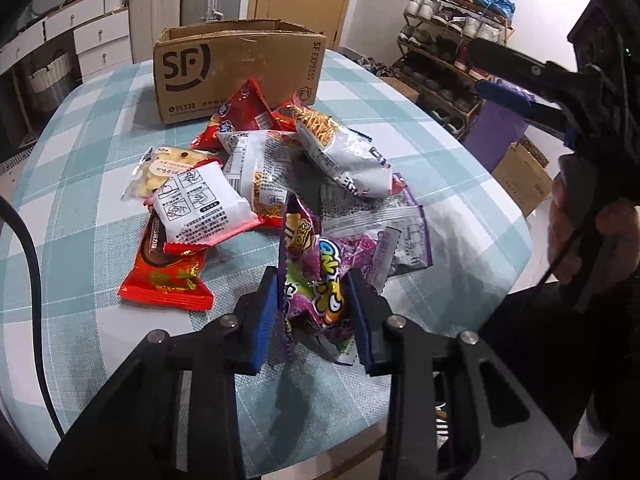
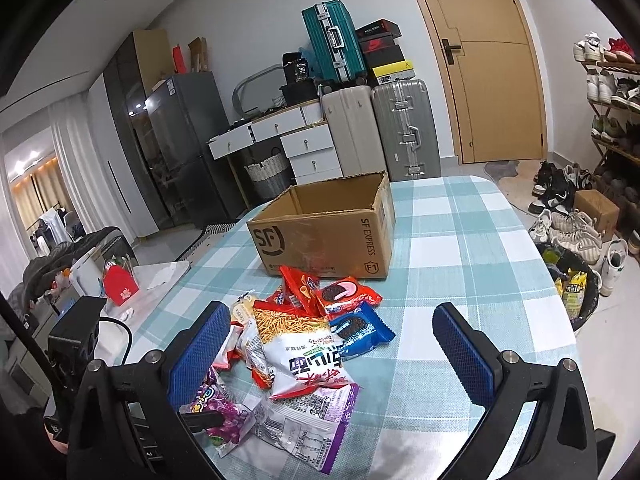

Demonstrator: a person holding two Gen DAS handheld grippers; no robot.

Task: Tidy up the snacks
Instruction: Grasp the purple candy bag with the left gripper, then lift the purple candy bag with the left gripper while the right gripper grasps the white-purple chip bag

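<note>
A pile of snack packets lies on the checked tablecloth point(image 1: 460, 216) in front of an open SF cardboard box point(image 1: 240, 68). My left gripper point(image 1: 314, 300) is shut on a purple candy packet point(image 1: 320, 276) at the near edge of the pile, just above the cloth. That packet also shows in the right wrist view point(image 2: 224, 412). My right gripper point(image 2: 328, 344) is open and empty, held above the pile over a white noodle snack bag point(image 2: 296, 344). The box point(image 2: 324, 228) stands behind the pile and looks empty.
A red packet point(image 1: 168, 276), a white packet point(image 1: 200, 204) and a flat purple-edged wrapper point(image 1: 384, 224) lie around the held packet. Blue and red cookie packs point(image 2: 356, 328) lie near the box. A shoe rack point(image 1: 452, 40) stands right of the table.
</note>
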